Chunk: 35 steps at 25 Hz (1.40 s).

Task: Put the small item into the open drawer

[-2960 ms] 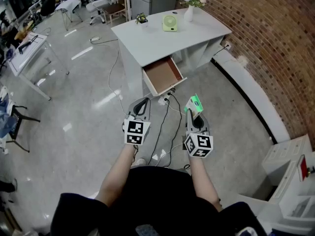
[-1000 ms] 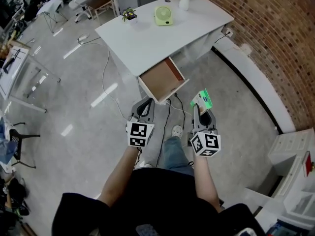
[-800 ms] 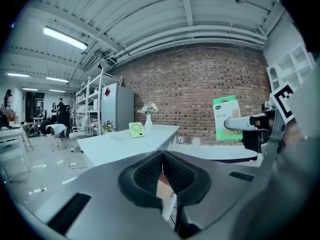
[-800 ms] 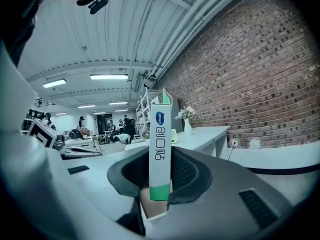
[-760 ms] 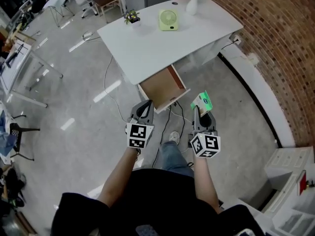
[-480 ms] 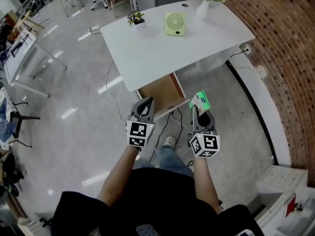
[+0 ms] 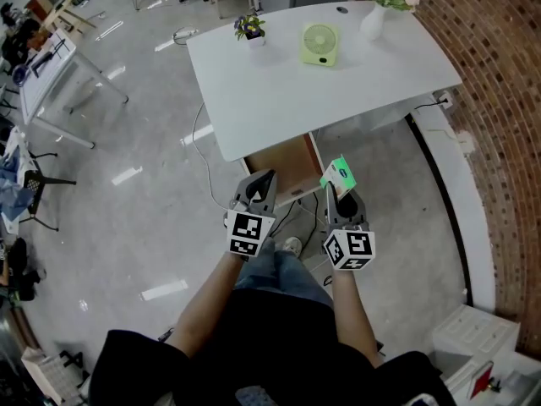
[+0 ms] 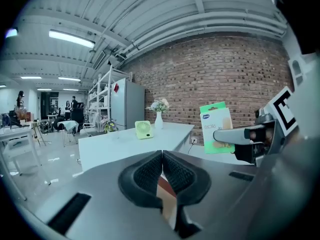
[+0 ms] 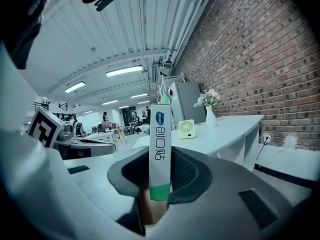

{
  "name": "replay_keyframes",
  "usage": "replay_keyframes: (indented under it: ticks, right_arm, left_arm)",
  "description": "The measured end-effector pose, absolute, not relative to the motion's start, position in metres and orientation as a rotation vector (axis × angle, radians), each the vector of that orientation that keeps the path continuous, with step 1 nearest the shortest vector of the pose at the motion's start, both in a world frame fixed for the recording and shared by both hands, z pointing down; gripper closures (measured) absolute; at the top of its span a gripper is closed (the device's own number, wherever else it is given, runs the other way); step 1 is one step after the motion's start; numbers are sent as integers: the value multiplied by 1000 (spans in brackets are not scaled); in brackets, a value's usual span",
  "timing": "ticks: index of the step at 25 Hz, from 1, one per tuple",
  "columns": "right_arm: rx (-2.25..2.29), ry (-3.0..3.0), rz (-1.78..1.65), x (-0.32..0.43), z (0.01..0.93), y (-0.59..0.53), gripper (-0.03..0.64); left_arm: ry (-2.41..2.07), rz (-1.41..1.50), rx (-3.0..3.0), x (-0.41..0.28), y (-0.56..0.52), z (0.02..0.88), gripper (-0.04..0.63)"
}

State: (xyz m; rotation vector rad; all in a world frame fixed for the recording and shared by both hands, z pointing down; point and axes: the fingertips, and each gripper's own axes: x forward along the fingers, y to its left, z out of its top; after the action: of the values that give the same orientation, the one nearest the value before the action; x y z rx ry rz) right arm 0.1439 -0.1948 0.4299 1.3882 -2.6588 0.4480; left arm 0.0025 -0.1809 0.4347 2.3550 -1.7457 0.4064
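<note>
The right tongs (image 7: 336, 190) are clenched on a small box (image 7: 339, 175), flat, green and white; its lower end is pinched between the pads and its long axis runs out along the jaws, so most of it juts forward past the tips. The left tongs (image 7: 261, 183) are pressed together on nothing. The drawer (image 7: 284, 162) stands pulled out from under the near edge of the white tabletop (image 7: 287, 91), its brown inside open to above. In the head view it lies ahead of the person and between the two tongs: the box shows just off the drawer's front right corner, while the left tongs overlap its front left part. Both hands are about equally near, but only the right one carries the item, so the coming move probably calls for a short reach forward and to the left to bring the box over the opening. How high the box hangs above the drawer cannot be told.
</note>
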Motion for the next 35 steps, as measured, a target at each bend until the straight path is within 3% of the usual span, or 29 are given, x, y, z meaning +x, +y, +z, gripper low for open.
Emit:
replay_keyframes:
  ticks: [15, 35]
  right_arm:
    - [1317, -2610, 526, 117, 479, -212, 534]
    - [983, -2516, 482, 63, 666, -284, 534]
  left_arm:
    - [-1684, 464, 2345, -8, -200, 468, 572]
    - [-1664, 455, 2194, -6, -269, 637, 572]
